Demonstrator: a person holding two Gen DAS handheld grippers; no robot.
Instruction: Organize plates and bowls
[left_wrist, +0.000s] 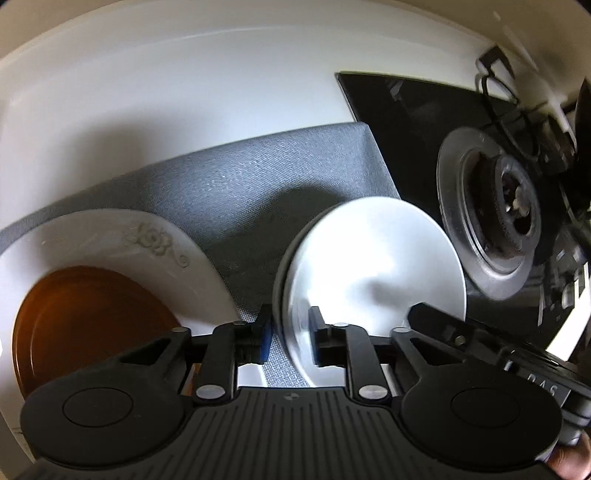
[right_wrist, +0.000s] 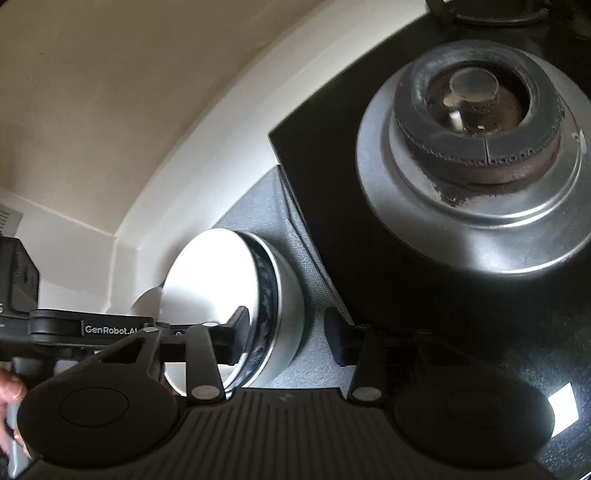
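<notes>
A white bowl (left_wrist: 373, 258) with a shiny steel outside stands on a grey cloth mat (left_wrist: 236, 184). My left gripper (left_wrist: 290, 334) has its jaws on either side of the bowl's near rim, close to it; whether they pinch it I cannot tell. In the right wrist view the same bowl (right_wrist: 221, 280) shows, and my right gripper (right_wrist: 286, 338) is open around its rim and side. A white plate with a raised flower pattern (left_wrist: 122, 240) lies at the left, with a brown plate (left_wrist: 92, 314) on it.
A black glass gas hob (right_wrist: 461, 314) with a steel burner (right_wrist: 476, 147) borders the mat on the right. A white counter (left_wrist: 184, 92) and a cream wall (right_wrist: 110, 92) lie behind. The other gripper's body (right_wrist: 74, 328) is at the left.
</notes>
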